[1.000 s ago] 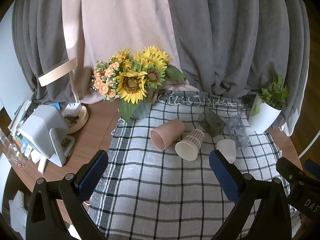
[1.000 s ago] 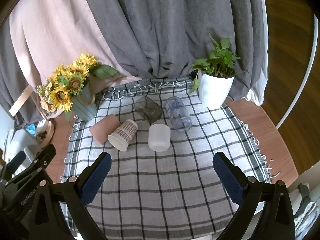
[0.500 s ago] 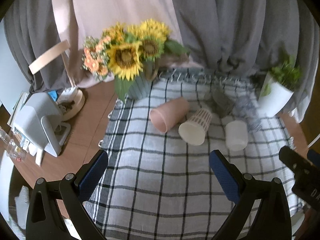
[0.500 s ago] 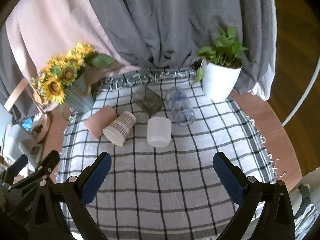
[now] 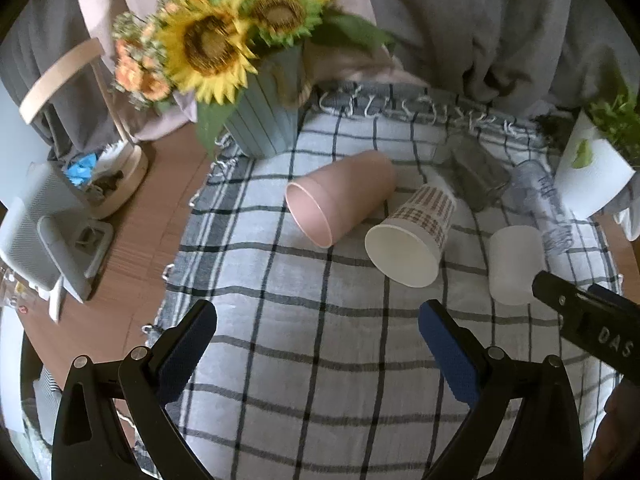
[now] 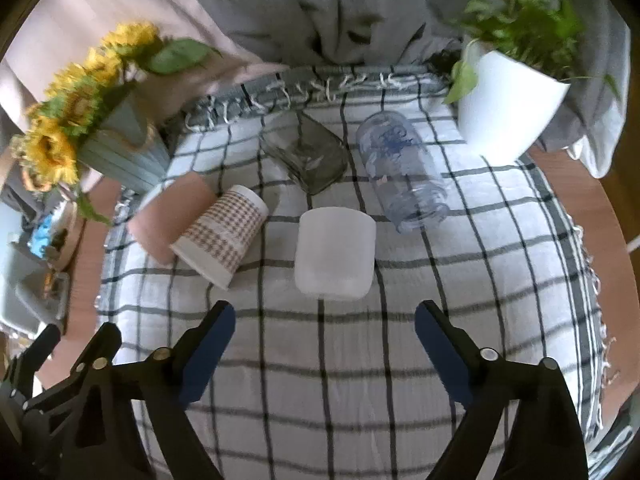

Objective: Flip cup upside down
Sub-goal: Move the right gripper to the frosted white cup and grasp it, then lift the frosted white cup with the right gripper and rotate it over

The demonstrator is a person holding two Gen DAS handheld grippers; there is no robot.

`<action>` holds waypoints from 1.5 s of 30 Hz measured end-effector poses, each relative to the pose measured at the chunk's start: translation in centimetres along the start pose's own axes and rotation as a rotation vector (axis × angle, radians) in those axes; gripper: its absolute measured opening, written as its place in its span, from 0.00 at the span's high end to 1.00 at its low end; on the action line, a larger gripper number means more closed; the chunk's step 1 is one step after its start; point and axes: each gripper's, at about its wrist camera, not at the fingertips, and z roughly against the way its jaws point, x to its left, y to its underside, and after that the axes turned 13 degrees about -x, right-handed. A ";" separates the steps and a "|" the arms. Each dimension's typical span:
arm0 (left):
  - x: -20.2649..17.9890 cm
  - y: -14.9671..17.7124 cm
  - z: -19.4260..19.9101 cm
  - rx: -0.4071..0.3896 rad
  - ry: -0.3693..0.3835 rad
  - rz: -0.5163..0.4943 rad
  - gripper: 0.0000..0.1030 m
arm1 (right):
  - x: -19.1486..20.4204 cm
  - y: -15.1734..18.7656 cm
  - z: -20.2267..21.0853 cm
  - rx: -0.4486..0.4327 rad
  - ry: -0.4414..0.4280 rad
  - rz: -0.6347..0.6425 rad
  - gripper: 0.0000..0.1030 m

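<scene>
Grey and pale pink curtains hung behind a round wooden table (image 5: 132,240) draped with a black-and-white checked cloth (image 6: 320,360). Five vessels lay on their sides near the cloth's far half: a pink plastic cup (image 5: 340,196), a brown-checked paper cup (image 5: 416,236) just beside it, a frosted white plastic cup (image 6: 336,252), a smoky glass tumbler (image 6: 308,156) and a clear printed plastic bottle-like cup (image 6: 400,168). A ribbed blue-green pot of sunflowers (image 5: 264,120) stood at the left edge and a white pot with a green plant (image 6: 508,108) at the right.

The left gripper (image 5: 318,344) and the right gripper (image 6: 320,340) both hovered above bare cloth with jaws spread wide and nothing between them. The right one pointed at the frosted cup, which lay near its fingertips; the left sat nearer the pink and paper cups.

Several risks seemed likely. Which cup was meant could not be told, so the wrong one might be taken. Lying sideways, any cup could roll off when one finger touched first, and the pink and paper cups were close enough that nudging one would shift the other. Thin paper or soft plastic might crush under a hard squeeze. The loose cloth could bunch under a descending finger. Turning a cup near the tumbler risked knocking it.
</scene>
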 end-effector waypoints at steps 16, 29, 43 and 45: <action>-1.6 1.2 -6.0 0.128 -0.028 -0.003 0.00 | 0.1 -1.4 -9.2 0.125 0.003 0.014 0.31; -1.3 1.3 -5.2 0.117 -0.011 -0.011 0.00 | -0.1 -1.2 -9.3 0.125 -0.002 0.014 0.34; 3.0 2.5 -1.5 0.099 0.029 -0.002 0.00 | 2.7 1.3 -1.4 0.057 -0.003 -0.001 0.34; 3.8 3.1 -1.0 0.108 0.038 -0.007 0.00 | 3.6 2.2 -0.6 0.060 -0.004 -0.001 0.34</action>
